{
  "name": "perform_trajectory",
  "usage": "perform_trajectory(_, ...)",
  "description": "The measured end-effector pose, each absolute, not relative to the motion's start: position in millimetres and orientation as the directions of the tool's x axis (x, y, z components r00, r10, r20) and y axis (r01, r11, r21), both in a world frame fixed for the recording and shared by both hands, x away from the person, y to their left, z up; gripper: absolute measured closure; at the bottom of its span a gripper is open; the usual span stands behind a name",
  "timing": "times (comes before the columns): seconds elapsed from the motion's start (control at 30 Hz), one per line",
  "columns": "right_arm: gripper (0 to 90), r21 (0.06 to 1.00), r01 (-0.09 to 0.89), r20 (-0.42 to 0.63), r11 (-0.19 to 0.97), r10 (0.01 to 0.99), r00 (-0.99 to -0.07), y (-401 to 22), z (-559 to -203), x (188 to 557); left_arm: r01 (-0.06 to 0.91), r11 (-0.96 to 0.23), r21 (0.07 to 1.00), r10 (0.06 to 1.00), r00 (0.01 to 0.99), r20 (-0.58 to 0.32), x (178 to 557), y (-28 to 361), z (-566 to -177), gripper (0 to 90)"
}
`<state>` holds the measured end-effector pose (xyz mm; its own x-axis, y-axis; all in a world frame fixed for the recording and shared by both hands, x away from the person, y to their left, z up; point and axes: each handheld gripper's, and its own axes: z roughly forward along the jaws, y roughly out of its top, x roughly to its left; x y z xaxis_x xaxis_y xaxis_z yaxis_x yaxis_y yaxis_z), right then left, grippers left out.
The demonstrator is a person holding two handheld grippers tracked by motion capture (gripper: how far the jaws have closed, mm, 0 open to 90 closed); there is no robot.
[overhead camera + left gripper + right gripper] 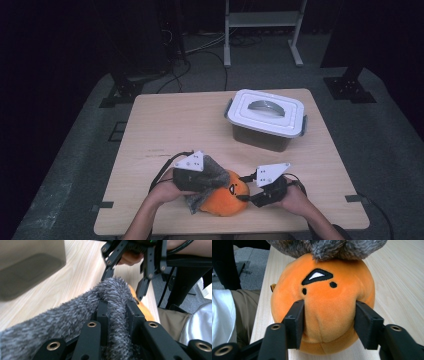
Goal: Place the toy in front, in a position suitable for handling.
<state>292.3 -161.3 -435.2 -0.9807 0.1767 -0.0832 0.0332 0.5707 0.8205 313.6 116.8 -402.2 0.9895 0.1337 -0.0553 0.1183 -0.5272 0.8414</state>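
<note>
An orange plush toy with a small black-and-white face lies near the table's front edge. A grey fuzzy cloth is draped over its left side. My left gripper is shut on a fold of the grey cloth, which bunches between its jaws. From the right, my right gripper clamps the toy. Its pads press into both sides of the orange plush, around, denting it. The grey cloth hangs over the toy's far end.
A grey plastic box with a white latched lid stands at the back right of the wooden table. A metal rack and cables stand on the floor beyond. The person's lap is close to the front edge.
</note>
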Motion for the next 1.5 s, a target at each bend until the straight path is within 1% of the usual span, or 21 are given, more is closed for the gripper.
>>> perform_trajectory(0.17,51.2,0.822,0.039,-0.075,0.568,0.175,-0.982,-162,-435,294,0.147,-0.499,0.854,0.169,0.983,-0.071,310,136,-410,76.0)
perform_trajectory(0.27,51.3,0.823,0.036,-0.078,0.567,0.176,-0.981,-162,-436,294,0.176,-0.500,0.848,0.202,0.976,-0.083,309,149,-414,76.0)
perform_trajectory(0.4,51.2,0.817,0.020,-0.100,0.576,0.176,-0.979,-161,-434,293,0.182,-0.510,0.841,0.223,0.972,-0.074,309,155,-413,76.0)
perform_trajectory(0.5,51.2,0.816,0.012,-0.110,0.579,0.176,-0.978,-160,-432,293,0.166,-0.506,0.846,0.207,0.976,-0.068,308,148,-408,76.0)
perform_trajectory(0.77,52.8,0.810,-0.010,-0.145,0.586,0.184,-0.972,-161,-426,294,0.100,-0.535,0.839,0.152,0.988,-0.021,315,113,-389,75.9)
perform_trajectory(0.9,53.2,0.805,-0.030,-0.176,0.593,0.190,-0.966,-162,-422,294,0.100,-0.539,0.836,0.148,0.989,-0.023,317,107,-388,76.0)
perform_trajectory(0.97,53.4,0.807,-0.028,-0.174,0.590,0.191,-0.966,-165,-422,295,0.106,-0.560,0.822,0.150,0.988,-0.025,317,108,-392,76.0)
perform_trajectory(1.03,51.5,0.811,-0.016,-0.156,0.585,0.191,-0.969,-165,-423,295,0.116,-0.572,0.812,0.156,0.987,-0.031,317,111,-396,76.1)
perform_trajectory(1.1,45.4,0.824,0.005,-0.134,0.567,0.203,-0.970,-166,-424,296,0.131,-0.569,0.812,0.171,0.985,-0.039,317,117,-400,76.1)
perform_trajectory(1.17,41.1,0.843,0.032,-0.096,0.537,0.209,-0.973,-167,-422,297,0.150,-0.559,0.816,0.187,0.981,-0.052,317,125,-405,76.2)
perform_trajectory(1.27,40.6,0.855,0.045,-0.078,0.517,0.215,-0.973,-168,-421,298,0.163,-0.549,0.820,0.191,0.979,-0.067,316,131,-407,76.1)
perform_trajectory(1.33,39.5,0.858,0.058,-0.064,0.511,0.218,-0.974,-165,-423,299,0.161,-0.554,0.817,0.194,0.979,-0.061,315,131,-407,76.1)
perform_trajectory(1.37,40.7,0.858,0.062,-0.059,0.510,0.218,-0.974,-164,-425,299,0.158,-0.561,0.813,0.195,0.979,-0.056,315,130,-406,76.1)
perform_trajectory(1.43,48.3,0.857,0.076,-0.050,0.510,0.229,-0.972,-162,-427,299,0.152,-0.566,0.810,0.194,0.980,-0.049,315,128,-403,76.1)
perform_trajectory(1.5,54.3,0.853,0.061,-0.070,0.518,0.230,-0.971,-161,-426,297,0.135,-0.570,0.810,0.187,0.982,-0.031,314,124,-395,76.1)
